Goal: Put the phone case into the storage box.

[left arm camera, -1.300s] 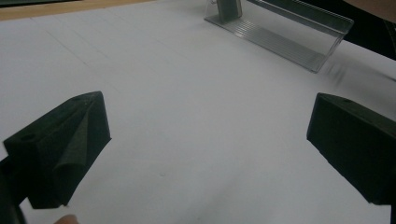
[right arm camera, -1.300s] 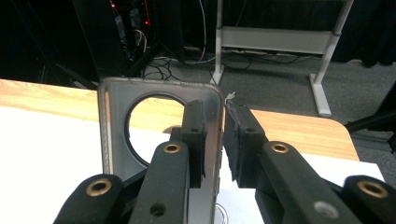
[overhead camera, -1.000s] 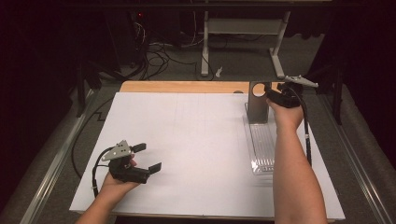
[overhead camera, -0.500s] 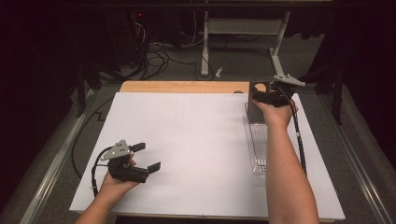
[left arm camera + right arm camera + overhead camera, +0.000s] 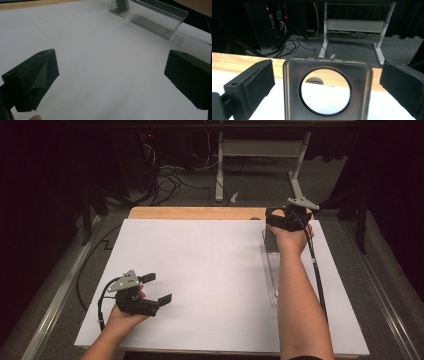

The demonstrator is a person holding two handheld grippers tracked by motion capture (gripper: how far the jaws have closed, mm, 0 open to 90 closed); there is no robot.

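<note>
- A clear plastic tray (image 5: 272, 270) lies along the right side of the white-covered bench (image 5: 210, 270); it looks empty, though glare makes that hard to judge.
- A smoky phone case (image 5: 327, 90) with a round cutout stands upright at the tray's far end.
- The right claw (image 5: 327, 82) is wide open, its jaws either side of the case, not touching.
- The right arm reaches far forward.
- The left claw (image 5: 156, 288) rests open at the near left, well apart.

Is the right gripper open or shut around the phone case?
Open. In the right gripper view, the right gripper has its jaws wide apart on either side of the upright phone case, not touching it.
</note>
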